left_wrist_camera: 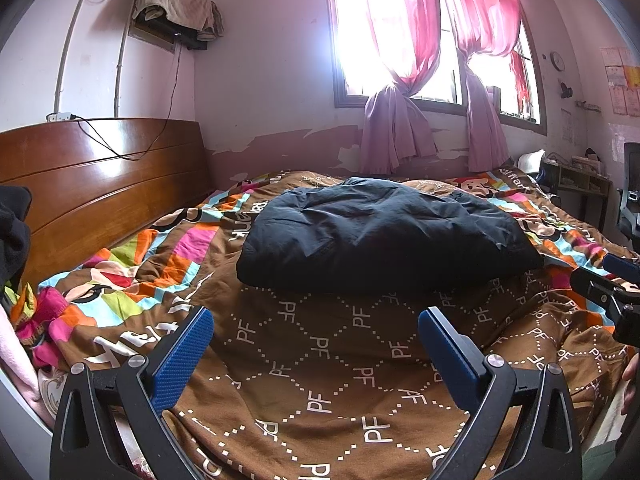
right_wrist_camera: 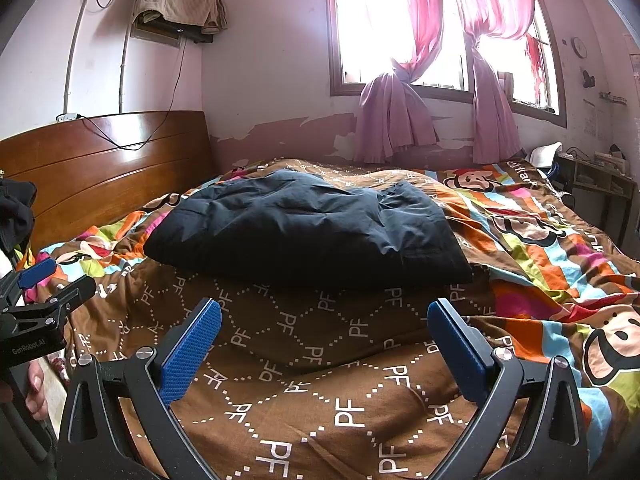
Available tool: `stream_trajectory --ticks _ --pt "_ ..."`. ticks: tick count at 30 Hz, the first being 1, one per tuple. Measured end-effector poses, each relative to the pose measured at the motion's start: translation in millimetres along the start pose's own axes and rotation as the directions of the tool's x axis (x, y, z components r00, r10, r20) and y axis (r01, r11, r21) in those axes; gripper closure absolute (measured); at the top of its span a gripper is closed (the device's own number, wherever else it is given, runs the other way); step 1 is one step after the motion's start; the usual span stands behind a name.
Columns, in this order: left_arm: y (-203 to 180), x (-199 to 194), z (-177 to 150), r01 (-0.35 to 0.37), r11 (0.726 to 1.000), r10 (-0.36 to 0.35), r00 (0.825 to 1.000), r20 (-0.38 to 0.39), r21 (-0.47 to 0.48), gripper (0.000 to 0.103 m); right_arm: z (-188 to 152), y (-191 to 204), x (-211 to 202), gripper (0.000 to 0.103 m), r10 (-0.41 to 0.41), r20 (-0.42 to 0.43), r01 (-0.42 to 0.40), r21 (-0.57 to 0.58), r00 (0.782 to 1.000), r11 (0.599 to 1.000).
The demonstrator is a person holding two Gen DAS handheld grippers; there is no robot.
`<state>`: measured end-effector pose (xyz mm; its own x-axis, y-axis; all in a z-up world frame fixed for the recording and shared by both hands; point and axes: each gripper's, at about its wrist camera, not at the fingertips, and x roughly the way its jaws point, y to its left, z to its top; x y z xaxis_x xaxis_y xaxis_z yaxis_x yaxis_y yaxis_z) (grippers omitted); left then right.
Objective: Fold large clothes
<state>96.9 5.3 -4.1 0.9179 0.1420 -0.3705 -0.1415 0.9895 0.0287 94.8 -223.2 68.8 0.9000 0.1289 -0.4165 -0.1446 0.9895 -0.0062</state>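
A dark navy padded garment point(left_wrist_camera: 384, 232) lies folded in a thick bundle on the bed's brown patterned quilt point(left_wrist_camera: 320, 380); it also shows in the right wrist view point(right_wrist_camera: 312, 232). My left gripper point(left_wrist_camera: 316, 320) is open and empty, held over the quilt a short way in front of the garment. My right gripper point(right_wrist_camera: 324, 312) is open and empty, also short of the garment. The right gripper shows at the right edge of the left wrist view point(left_wrist_camera: 612, 284); the left gripper shows at the left edge of the right wrist view point(right_wrist_camera: 44, 284).
A wooden headboard point(left_wrist_camera: 92, 184) stands at the left. Dark clothes point(left_wrist_camera: 12, 232) lie at the far left edge. A window with pink curtains point(left_wrist_camera: 420, 64) is behind the bed. A desk point(left_wrist_camera: 580, 184) and chair point(left_wrist_camera: 632, 208) stand at the far right.
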Motion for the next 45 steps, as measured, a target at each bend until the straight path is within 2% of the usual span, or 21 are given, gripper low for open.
stream_trajectory --ticks 35,45 --pt "0 0 -1 0.000 1.000 0.000 1.000 0.003 0.010 0.000 0 0 0 0.001 0.000 -0.001 0.000 0.001 1.000 1.000" --pt "12 6 0 0.012 1.000 -0.012 1.000 -0.006 0.009 0.000 0 0 0 0.001 0.001 -0.001 -0.001 0.001 1.000 1.000"
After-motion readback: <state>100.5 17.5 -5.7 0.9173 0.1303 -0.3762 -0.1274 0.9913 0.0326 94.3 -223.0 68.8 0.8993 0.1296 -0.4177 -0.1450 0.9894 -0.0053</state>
